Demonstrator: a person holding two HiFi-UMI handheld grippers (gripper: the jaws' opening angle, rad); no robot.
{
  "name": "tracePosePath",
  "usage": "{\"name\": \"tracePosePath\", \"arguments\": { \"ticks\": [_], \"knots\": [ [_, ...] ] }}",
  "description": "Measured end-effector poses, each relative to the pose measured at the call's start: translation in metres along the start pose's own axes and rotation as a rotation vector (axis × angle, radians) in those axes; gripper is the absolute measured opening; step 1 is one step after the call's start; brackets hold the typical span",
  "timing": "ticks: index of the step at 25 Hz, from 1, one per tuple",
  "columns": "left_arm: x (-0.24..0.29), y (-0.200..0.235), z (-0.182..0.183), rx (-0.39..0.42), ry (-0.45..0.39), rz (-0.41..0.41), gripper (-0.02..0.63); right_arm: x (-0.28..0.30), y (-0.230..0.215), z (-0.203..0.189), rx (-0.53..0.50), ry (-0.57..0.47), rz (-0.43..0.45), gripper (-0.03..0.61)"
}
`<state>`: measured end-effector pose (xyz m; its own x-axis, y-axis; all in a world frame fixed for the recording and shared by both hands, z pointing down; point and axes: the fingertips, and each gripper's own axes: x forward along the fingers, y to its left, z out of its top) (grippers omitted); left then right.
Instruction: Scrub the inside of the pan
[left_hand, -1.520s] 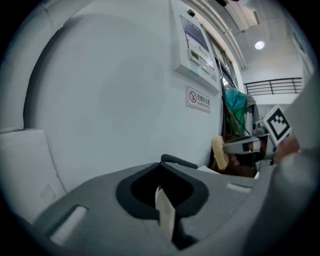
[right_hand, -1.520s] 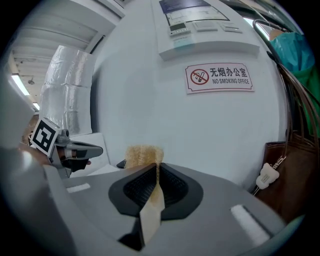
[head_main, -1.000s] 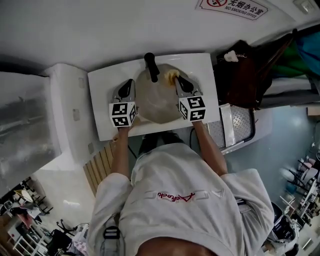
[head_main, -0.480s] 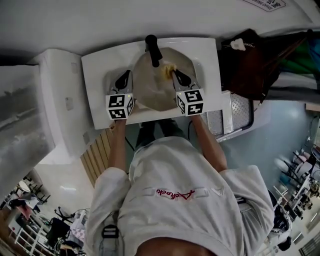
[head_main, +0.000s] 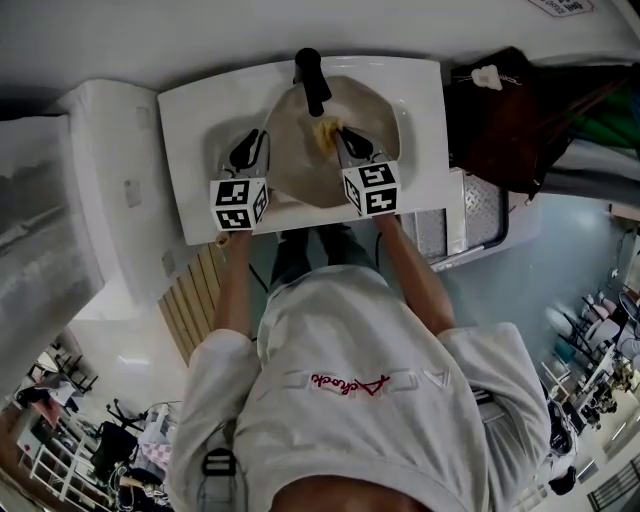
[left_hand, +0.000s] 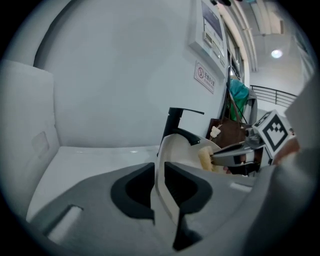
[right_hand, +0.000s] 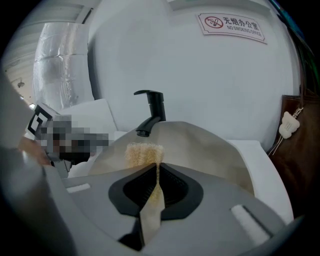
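While left claw (left_hand: 159, 169) grips pan (left_hand: 179, 148) rim, right claw (right_hand: 156, 169) pinches sponge (right_hand: 144, 154). White worktop (head_main: 195, 120) beneath; black tap (right_hand: 153, 112), wall (right_hand: 200, 75) ahead.

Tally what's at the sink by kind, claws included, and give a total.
Pan: 1
Scrub pad: 1
Faucet: 1
Claws: 2 (left claw shut on the pan's rim, right claw shut on the scrub pad)
Total: 5
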<state>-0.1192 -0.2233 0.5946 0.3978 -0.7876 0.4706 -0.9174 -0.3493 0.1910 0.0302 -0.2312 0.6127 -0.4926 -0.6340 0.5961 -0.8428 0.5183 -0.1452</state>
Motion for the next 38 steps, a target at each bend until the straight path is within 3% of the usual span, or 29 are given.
{"name": "tracePosePath", "arguments": {
  "ticks": [28, 38],
  "knots": [
    [0.001, 0.001, -0.005, 0.045, 0.027, -0.023, 0.008, 0.056, -0.060, -0.028, 0.030, 0.156, -0.207, 0.026],
    [0.000, 0.001, -0.006, 0.019, 0.017, -0.017, 0.014, 0.071, -0.033, -0.023, -0.001, 0.161, -0.149, 0.026]
  ]
}}
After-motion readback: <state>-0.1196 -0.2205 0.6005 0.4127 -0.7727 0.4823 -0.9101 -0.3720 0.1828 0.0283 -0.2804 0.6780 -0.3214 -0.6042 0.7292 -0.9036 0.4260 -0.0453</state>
